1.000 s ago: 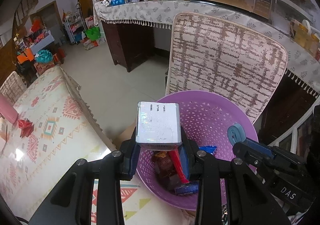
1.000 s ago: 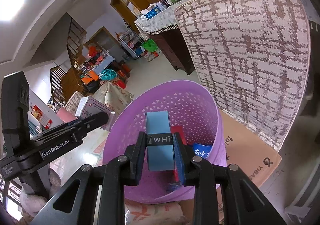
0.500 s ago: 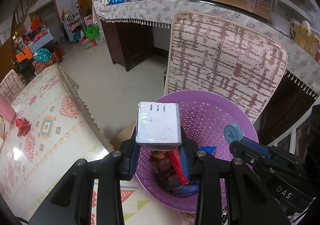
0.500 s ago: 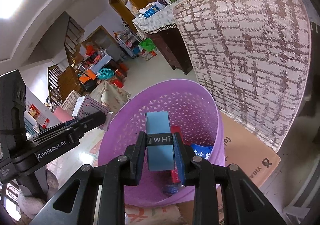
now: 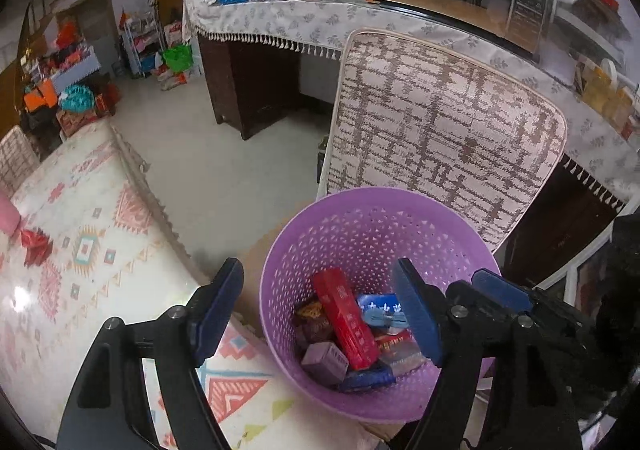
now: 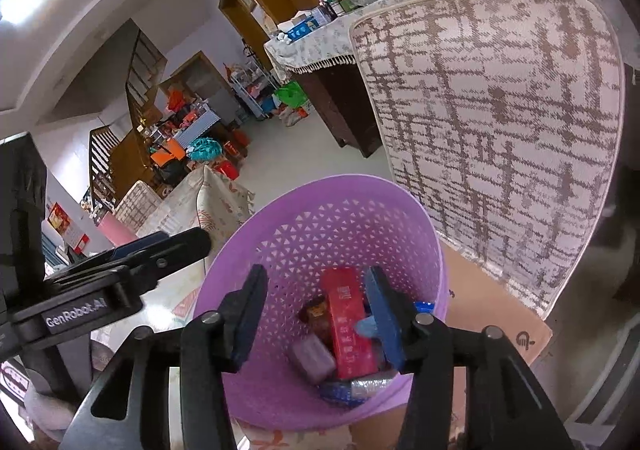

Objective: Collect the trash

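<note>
A purple perforated trash basket [image 5: 360,222] stands below both grippers; it also shows in the right wrist view [image 6: 320,218]. Inside lie a long red box [image 5: 346,318], a small purple-white box [image 5: 325,362], a blue packet [image 5: 378,304] and other wrappers. The red box [image 6: 348,326] and the small box [image 6: 314,358] also show in the right wrist view. My left gripper [image 5: 320,310] is open and empty above the basket. My right gripper [image 6: 316,314] is open and empty above it too.
A patterned cushion panel [image 5: 440,122] leans behind the basket. A table with a patterned cloth [image 5: 80,250] lies to the left, with a red scrap [image 5: 36,246] on it. Flat cardboard [image 6: 492,306] lies beside the basket. A cluttered counter [image 5: 300,6] stands beyond.
Both grippers have opened. The silver-white box from the left and the blue box from the right have dropped into the basket.
</note>
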Demonstrator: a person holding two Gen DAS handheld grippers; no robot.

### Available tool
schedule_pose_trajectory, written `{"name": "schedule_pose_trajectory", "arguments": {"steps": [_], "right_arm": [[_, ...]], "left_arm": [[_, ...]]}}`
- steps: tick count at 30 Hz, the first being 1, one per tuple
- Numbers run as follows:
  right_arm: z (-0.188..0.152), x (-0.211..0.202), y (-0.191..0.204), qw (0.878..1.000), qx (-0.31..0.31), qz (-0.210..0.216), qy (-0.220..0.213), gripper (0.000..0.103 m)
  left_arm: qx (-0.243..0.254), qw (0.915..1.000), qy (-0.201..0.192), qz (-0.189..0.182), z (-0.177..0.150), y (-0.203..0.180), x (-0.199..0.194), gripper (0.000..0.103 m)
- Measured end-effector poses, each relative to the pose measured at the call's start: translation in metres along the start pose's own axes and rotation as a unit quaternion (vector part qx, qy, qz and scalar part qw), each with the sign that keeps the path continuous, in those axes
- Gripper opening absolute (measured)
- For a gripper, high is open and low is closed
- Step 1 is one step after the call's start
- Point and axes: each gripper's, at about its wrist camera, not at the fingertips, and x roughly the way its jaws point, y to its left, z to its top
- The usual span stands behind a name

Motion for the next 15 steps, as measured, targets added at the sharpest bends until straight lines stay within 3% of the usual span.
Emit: {"name": "schedule_pose_trajectory", "arguments": {"steps": [8, 15], "right_arm": [[-0.009, -0.011, -0.006, 1.0, 0.02, -0.002, 0.0, 0.06], [-0.02, -0.03, 0.022, 1.0, -0.006, -0.005, -0.013, 0.064]], "left_arm": [[-0.042, 0.9987, -0.027, 0.011, -0.024, 0.024, -0.036, 0.078], [-0.064, 0.9969, -0.044, 0.016, -0.049, 0.035, -0.066, 0.078]]}}
